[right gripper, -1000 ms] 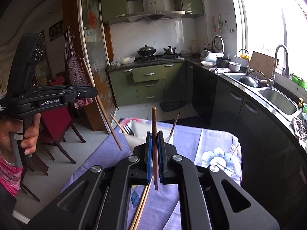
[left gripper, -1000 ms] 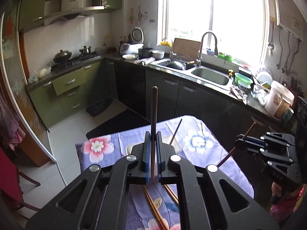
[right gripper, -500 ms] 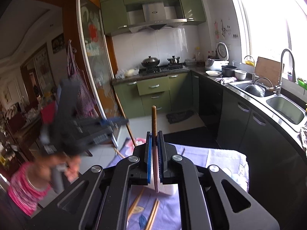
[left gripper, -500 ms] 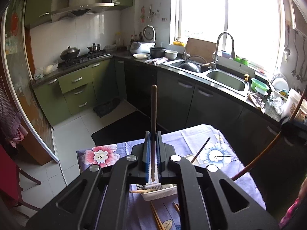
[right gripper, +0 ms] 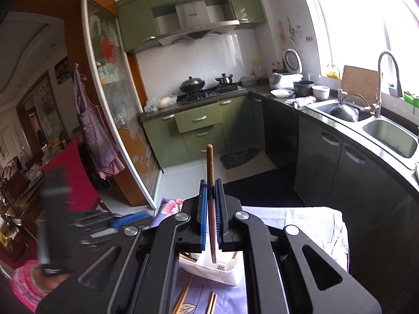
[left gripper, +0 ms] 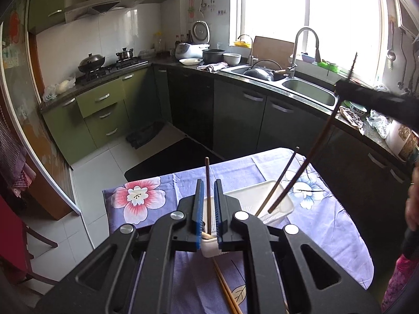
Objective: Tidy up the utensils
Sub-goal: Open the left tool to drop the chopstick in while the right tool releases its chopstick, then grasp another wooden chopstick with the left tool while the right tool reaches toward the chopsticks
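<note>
My left gripper (left gripper: 208, 184) hangs over the near end of a white tray (left gripper: 262, 191) on the flowered cloth. A dark chopstick (left gripper: 207, 178) stands loose between its slightly parted blue pads, its lower end in the tray. A second chopstick (left gripper: 284, 172) leans in the tray. My right gripper (right gripper: 210, 183) is shut on a brown chopstick (right gripper: 210, 162) above the tray (right gripper: 217, 273). In the left wrist view the right gripper (left gripper: 340, 87) is a blurred black bar at the upper right, and its chopstick (left gripper: 309, 157) slants down to the tray. The left gripper (right gripper: 142, 216) shows blurred at the left.
Loose chopsticks (left gripper: 226, 287) lie on the cloth just in front of the tray. The table's far edge (left gripper: 209, 168) drops to the floor. A dark counter with a sink (left gripper: 309, 91) runs along the right. A red chair (right gripper: 70, 172) stands at the left.
My left gripper sank toward the tray and its chopstick slid down between the pads. My right gripper carried its chopstick across until it stood over the tray.
</note>
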`<state>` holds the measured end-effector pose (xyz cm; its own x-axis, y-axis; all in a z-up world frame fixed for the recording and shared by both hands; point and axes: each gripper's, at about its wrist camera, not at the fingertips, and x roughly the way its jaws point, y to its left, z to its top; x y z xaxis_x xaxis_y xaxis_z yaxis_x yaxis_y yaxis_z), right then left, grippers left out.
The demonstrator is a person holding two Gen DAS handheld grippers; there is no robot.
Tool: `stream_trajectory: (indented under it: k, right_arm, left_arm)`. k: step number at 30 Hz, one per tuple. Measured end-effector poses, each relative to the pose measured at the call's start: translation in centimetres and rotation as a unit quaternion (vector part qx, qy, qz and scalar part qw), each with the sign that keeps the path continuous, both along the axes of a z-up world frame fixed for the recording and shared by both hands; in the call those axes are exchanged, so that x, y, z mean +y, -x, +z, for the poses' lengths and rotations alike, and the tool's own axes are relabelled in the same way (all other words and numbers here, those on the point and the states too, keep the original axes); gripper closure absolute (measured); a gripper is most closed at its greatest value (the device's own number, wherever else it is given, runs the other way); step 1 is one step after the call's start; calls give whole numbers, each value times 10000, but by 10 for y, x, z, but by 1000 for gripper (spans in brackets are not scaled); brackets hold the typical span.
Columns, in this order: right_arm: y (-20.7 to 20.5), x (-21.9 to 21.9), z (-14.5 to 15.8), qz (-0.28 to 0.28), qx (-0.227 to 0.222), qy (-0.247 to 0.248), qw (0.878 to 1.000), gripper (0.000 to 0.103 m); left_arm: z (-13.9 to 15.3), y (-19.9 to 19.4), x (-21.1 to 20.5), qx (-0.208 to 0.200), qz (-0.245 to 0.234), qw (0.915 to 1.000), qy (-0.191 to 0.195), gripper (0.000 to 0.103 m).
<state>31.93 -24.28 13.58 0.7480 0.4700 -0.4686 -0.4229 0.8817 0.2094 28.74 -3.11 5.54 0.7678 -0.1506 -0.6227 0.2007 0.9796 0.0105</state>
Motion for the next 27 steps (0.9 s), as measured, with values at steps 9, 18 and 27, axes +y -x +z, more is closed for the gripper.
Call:
stream_trajectory:
  k: [9, 18, 27]
  right_arm:
    - [-13, 12, -56, -10, 345, 320, 9989, 96]
    - [9, 6, -56, 57, 200, 341, 9992, 96]
    - [70, -24, -98, 223, 420, 393, 9981, 91]
  left_arm:
    - [-3, 30, 5, 130, -121, 9998, 78, 93]
    - [-18, 54, 12, 362, -126, 9991, 181, 87]
    - [-105, 54, 11, 1613, -99, 9861, 380, 87]
